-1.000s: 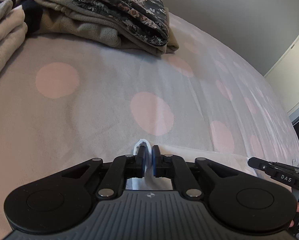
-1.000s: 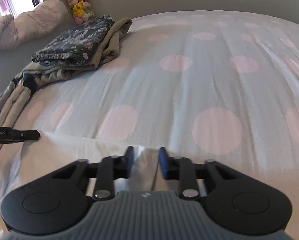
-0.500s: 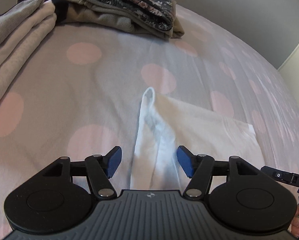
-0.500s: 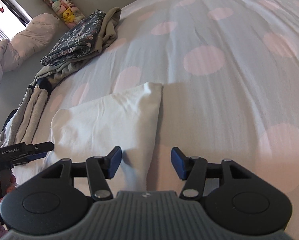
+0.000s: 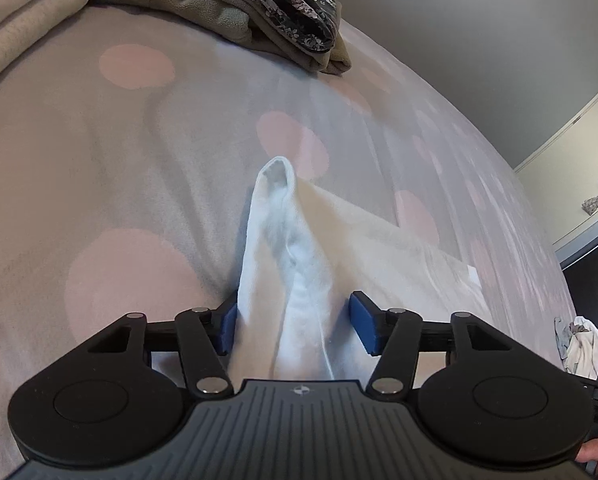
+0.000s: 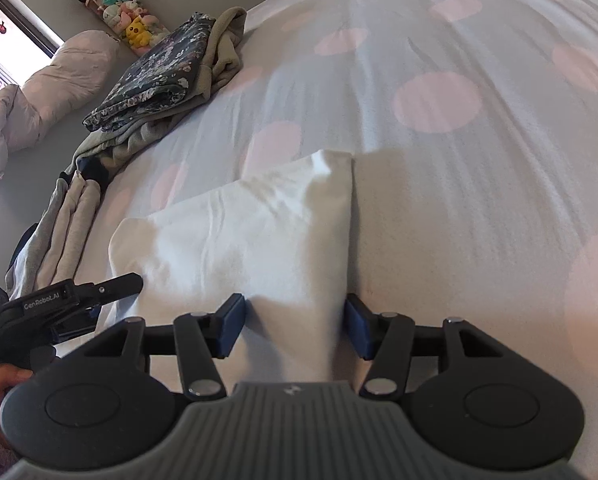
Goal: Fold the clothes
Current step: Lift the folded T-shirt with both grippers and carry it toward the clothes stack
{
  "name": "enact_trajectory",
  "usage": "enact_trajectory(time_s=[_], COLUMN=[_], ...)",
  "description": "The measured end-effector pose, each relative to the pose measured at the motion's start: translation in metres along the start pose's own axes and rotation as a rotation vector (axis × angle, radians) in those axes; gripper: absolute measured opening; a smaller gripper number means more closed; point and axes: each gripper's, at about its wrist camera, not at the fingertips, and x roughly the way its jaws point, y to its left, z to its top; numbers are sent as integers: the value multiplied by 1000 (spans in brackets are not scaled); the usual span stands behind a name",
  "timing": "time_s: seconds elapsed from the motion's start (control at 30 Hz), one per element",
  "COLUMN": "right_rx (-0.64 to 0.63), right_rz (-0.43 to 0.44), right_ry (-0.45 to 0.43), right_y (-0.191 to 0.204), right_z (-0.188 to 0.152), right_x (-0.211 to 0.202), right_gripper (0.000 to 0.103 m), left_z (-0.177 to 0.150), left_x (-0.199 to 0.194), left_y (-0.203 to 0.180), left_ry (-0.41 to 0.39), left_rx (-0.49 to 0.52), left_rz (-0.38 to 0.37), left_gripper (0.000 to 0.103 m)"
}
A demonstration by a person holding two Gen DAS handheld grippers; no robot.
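A white garment (image 5: 299,264) lies folded on the pink-dotted bedsheet (image 5: 131,152), one corner standing up in a peak. My left gripper (image 5: 295,320) straddles that edge; its jaws are closing, with cloth between the blue pads and no visible pinch. In the right wrist view the same white garment (image 6: 235,232) lies flat, and my right gripper (image 6: 295,320) stands open astride its right edge. The left gripper (image 6: 99,292) shows there at the garment's left side, held by a hand.
A folded dark floral garment (image 6: 159,68) rests on beige clothes (image 5: 219,16) at the far side of the bed. A beige towel (image 5: 27,28) lies on the left. Plush toys (image 6: 119,12) and a bundled duvet (image 6: 51,80) sit by the wall.
Both grippers released the pinched white cloth and spread their jaws. They drew back and sank, and the garment now lies on the bed in front of them.
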Motion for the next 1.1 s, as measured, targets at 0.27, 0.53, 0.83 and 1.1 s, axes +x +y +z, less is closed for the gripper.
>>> enact_trajectory(time_s=[0.27,0.53,0.83,1.1], right_rx=[-4,13,-88,-236], right_rz=[20,7,-13,24], right_ry=[-23,-42,-117,-250], right_y=[-2,5,39,102], right_z=[0,2,0,-1], right_x=[7,-4,-33,-68], right_gripper=[51,22,17,16], left_z=[-5,-9,-12,-17], left_x=[8,5,-14,-79], left_y=[-1,-6,-7,1], left_ry=[-7,-38,-113,-327], left_rx=[-3,47,72,36], left_rz=[-46,-48,-94,-130], left_gripper=[22,15,13,12])
